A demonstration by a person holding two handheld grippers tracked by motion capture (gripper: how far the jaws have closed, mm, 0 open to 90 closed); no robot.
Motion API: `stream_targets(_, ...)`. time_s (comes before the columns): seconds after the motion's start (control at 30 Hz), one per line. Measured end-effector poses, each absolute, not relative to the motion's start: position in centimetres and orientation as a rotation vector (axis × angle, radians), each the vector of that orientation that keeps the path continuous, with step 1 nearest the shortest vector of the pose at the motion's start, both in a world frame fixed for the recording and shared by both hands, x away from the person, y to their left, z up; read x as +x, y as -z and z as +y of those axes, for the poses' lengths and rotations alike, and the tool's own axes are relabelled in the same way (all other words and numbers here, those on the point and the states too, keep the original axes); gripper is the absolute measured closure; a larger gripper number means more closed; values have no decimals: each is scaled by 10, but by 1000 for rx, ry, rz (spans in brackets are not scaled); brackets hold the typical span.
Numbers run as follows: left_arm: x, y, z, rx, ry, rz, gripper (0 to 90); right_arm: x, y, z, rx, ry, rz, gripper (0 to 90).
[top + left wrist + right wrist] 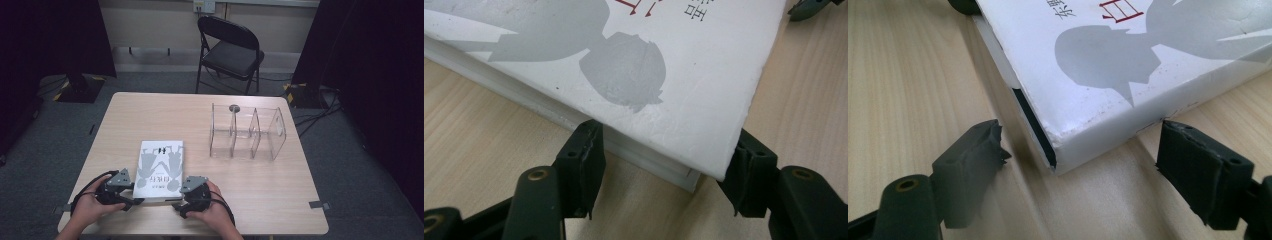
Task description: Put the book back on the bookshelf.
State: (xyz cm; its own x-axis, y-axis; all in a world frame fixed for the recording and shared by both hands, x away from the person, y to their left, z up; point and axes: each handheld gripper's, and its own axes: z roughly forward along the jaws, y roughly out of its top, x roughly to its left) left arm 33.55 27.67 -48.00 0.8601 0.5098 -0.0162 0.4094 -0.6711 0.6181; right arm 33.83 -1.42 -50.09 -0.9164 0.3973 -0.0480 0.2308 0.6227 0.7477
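Hands: both forearms come in at the near edge of the table (150, 107), each hand wrapped around a gripper, one at either near corner of the book (160, 170).
Book: white-covered, grey figures on the cover, lying flat on the table near the front edge, left of centre.
Left gripper (664, 172): at the book's near left corner; its jaws stand partly spread, one against the long side edge, the other at the short near edge, so the corner sits between them. Contact looks light and I cannot say the pads truly press.
Right gripper (1080, 160): at the book's near right corner; jaws spread wide, both pads clear of the book, the corner pointing into the gap.
Clear organiser (247, 132): beyond the book and to its right, well apart, with upright dividers and open slots.
Chair (230, 50): far behind the book, past the table.
Step in hand: judged as lining up on the two near corners to get hold of the book.
Next move: probably closing each pair of jaws on the book and lifting it evenly, so it neither slips nor sags, perhaps toward an organiser slot.
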Motion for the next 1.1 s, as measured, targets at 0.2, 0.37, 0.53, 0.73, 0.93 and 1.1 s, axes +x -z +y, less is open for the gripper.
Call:
stream_targets(0.2,333,477,273,2384,-223,698,423,339,501,-14,528,-1168,2633,165)
stream_targets(0.37,333,474,273,2356,-229,702,435,339,501,-14,546,-1158,2626,149)
stream_targets(0.53,335,471,272,2325,-220,716,444,338,501,-13,562,-1151,2605,148)
stream_targets(0.73,335,469,273,2307,-226,717,468,340,501,-11,613,-1142,2585,132)
stream_targets(0.93,336,467,273,2294,-216,725,469,340,501,-9,610,-1133,2565,133)
stream_targets(1.1,337,466,273,2298,-213,724,469,338,497,-6,613,-1128,2525,132)
